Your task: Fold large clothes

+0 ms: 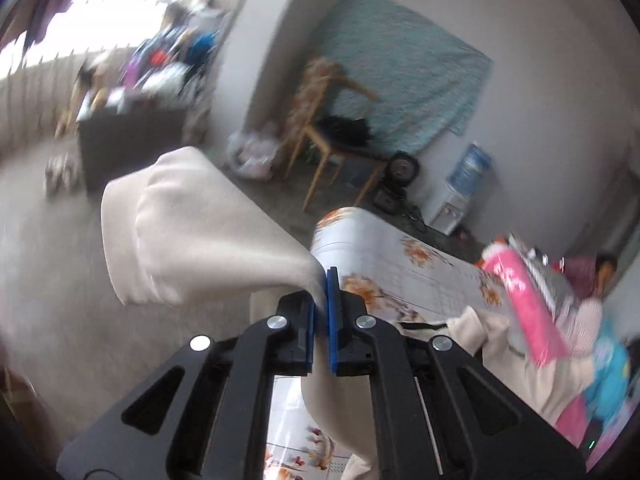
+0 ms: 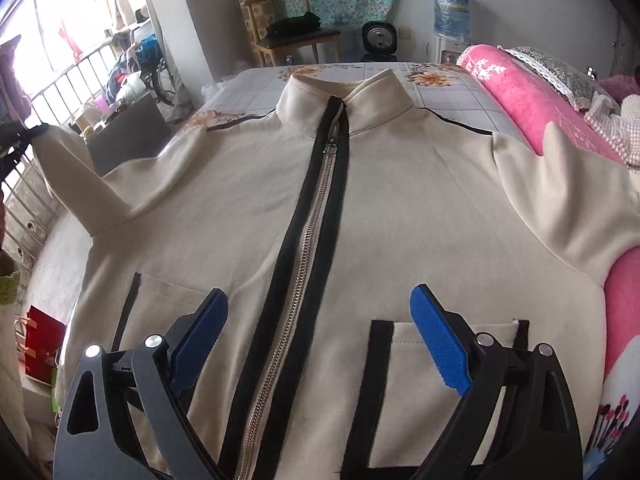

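Observation:
A cream zip-up jacket with a black-edged zipper lies front up on the bed, collar at the far end. My right gripper is open and empty, hovering over the lower front between the two pockets. My left gripper is shut on the jacket's left sleeve and holds it lifted off the bed's left side; the cuff end flaps beyond the fingers. That raised sleeve also shows in the right wrist view, with the left gripper at the left edge.
The bed has a floral sheet. A rolled pink blanket lies along its right side. A wooden chair, a fan and a water dispenser stand beyond the far end. A railing and a red bag are at the left.

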Tool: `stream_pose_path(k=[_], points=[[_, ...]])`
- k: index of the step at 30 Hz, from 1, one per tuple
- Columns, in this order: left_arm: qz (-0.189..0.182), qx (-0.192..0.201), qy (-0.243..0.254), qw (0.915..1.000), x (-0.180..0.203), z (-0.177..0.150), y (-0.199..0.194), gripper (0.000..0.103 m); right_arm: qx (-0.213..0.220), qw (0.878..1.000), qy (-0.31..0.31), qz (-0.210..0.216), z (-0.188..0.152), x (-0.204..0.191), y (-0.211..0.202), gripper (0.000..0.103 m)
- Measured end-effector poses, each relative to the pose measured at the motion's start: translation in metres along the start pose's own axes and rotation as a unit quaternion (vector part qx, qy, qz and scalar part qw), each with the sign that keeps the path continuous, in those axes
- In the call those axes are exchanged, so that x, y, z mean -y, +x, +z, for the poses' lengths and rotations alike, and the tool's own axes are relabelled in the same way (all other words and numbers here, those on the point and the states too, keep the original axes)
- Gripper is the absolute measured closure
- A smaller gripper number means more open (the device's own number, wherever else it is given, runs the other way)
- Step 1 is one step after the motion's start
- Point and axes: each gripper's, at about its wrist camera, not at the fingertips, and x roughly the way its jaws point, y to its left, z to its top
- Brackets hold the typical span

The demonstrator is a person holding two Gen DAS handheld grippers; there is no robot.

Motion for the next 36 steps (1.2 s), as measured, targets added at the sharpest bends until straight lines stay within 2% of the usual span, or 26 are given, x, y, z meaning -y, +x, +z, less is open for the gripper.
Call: stream_pose_path(k=[2, 4, 7, 9, 10, 12, 14, 16, 18, 20, 23, 25, 28, 32, 36], points=[[-0.03, 0.004, 0.1, 0.9946, 0.068, -0.011, -0.021, 0.097, 0.006, 1.0, 0.015, -0.001, -0.004, 0.011, -0.009, 0.013], [-0.056, -0.017, 0.165, 0.9846, 0.118, -0.038, -0.029, 0.09, 0.011, 0.999, 0.03, -0.006, -0.008, 0.022, -0.018, 0.013], [-0.091, -0.081, 0.212, 0.9696, 0.168, -0.101, -0.022, 0.062, 0.015, 0.998, 0.053, -0.017, -0.017, 0.042, -0.031, 0.013], [-0.089, -0.124, 0.221, 0.9632, 0.177, -0.152, -0.008, 0.033, 0.009, 0.997, 0.07, -0.023, -0.024, 0.058, -0.036, 0.013], [-0.084, -0.153, 0.221, 0.9597, 0.178, -0.174, 0.003, 0.031, 0.004, 0.997, 0.078, -0.027, -0.029, 0.065, -0.038, 0.013], [-0.077, -0.194, 0.222, 0.9525, 0.173, -0.208, 0.018, 0.031, -0.004, 0.995, 0.09, -0.032, -0.035, 0.077, -0.041, 0.013], [-0.077, -0.219, 0.209, 0.9502, 0.163, -0.231, 0.02, 0.031, -0.008, 0.995, 0.096, -0.037, -0.039, 0.087, -0.046, 0.013], [-0.095, -0.218, 0.185, 0.9535, 0.149, -0.234, 0.012, 0.031, -0.003, 0.995, 0.095, -0.034, -0.039, 0.092, -0.051, 0.013], [-0.097, -0.208, 0.164, 0.9594, 0.133, -0.233, 0.008, 0.025, 0.005, 0.995, 0.094, -0.029, -0.036, 0.095, -0.054, 0.013], [-0.079, -0.204, 0.151, 0.9641, 0.131, -0.239, 0.012, 0.025, 0.009, 0.995, 0.103, -0.009, -0.03, 0.097, -0.054, 0.013], [-0.03, -0.214, 0.135, 0.9669, 0.117, -0.239, 0.027, 0.025, 0.007, 0.99, 0.137, 0.035, -0.016, 0.102, -0.048, 0.013], [-0.016, -0.217, 0.126, 0.9679, 0.111, -0.24, 0.034, 0.025, 0.006, 0.985, 0.158, 0.069, -0.004, 0.103, -0.041, 0.013], [-0.005, -0.222, 0.121, 0.9676, 0.106, -0.243, 0.039, 0.025, 0.004, 0.983, 0.165, 0.079, 0.014, 0.099, -0.029, 0.013], [0.009, -0.217, 0.133, 0.967, 0.107, -0.25, 0.043, 0.025, 0.001, 0.982, 0.18, 0.057, 0.045, 0.102, -0.005, 0.015], [0.016, -0.212, 0.15, 0.9657, 0.112, -0.254, 0.043, 0.019, 0.008, 0.987, 0.156, -0.026, 0.083, 0.1, 0.026, 0.017]])
